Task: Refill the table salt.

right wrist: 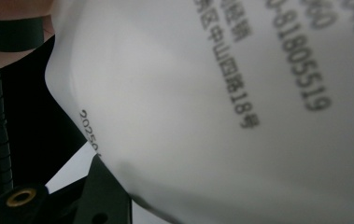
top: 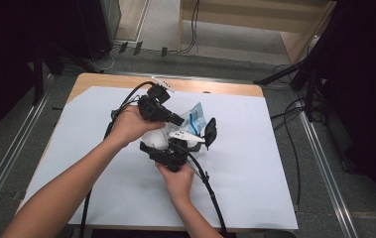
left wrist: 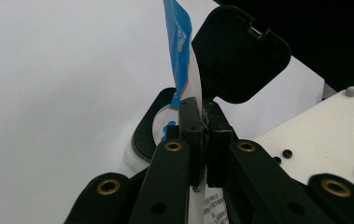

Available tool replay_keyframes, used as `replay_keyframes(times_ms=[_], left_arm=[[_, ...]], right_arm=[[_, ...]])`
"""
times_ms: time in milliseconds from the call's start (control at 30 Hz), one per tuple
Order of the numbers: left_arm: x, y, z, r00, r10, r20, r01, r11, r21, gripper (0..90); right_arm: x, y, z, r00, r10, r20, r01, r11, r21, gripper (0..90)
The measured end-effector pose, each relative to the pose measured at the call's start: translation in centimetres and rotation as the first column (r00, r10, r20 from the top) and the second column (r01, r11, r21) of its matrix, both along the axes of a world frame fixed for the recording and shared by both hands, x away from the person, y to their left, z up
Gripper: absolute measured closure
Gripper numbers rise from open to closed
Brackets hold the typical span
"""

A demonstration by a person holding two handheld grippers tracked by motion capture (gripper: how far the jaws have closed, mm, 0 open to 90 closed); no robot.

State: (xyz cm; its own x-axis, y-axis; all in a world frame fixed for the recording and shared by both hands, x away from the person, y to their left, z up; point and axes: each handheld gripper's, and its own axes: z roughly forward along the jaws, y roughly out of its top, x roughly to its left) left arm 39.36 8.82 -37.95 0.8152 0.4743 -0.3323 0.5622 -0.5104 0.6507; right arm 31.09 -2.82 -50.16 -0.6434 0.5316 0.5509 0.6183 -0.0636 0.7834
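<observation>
Forearms enter from the bottom of the high view. At frame centre, left gripper (top: pixel 179 120) and right gripper (top: pixel 168 150) meet on a white-and-blue plastic wipes pouch (top: pixel 194 119) with an open black flip lid (top: pixel 210 132), above a white paper-covered table (top: pixel 255 163).

Left gripper view: jaws pinched shut on the pouch's blue-and-white edge (left wrist: pixel 181 51), centre frame; lid (left wrist: pixel 240 51) upper right.

Right gripper view: pouch's printed white face (right wrist: pixel 221 107) lies close against the lens; one jaw lower left; grip cannot be judged.
</observation>
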Motion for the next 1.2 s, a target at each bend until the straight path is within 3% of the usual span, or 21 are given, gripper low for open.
replay_keyframes(times_ms=[1200], left_arm=[[0.13,-0.28,0.17,0.9999,-0.01,-0.008,0.01,0.9999,0.008,89.1]], right_arm=[[0.05,-0.17,0.08,0.9999,-0.005,-0.012,0.005,1.0,0.014,55.7]])
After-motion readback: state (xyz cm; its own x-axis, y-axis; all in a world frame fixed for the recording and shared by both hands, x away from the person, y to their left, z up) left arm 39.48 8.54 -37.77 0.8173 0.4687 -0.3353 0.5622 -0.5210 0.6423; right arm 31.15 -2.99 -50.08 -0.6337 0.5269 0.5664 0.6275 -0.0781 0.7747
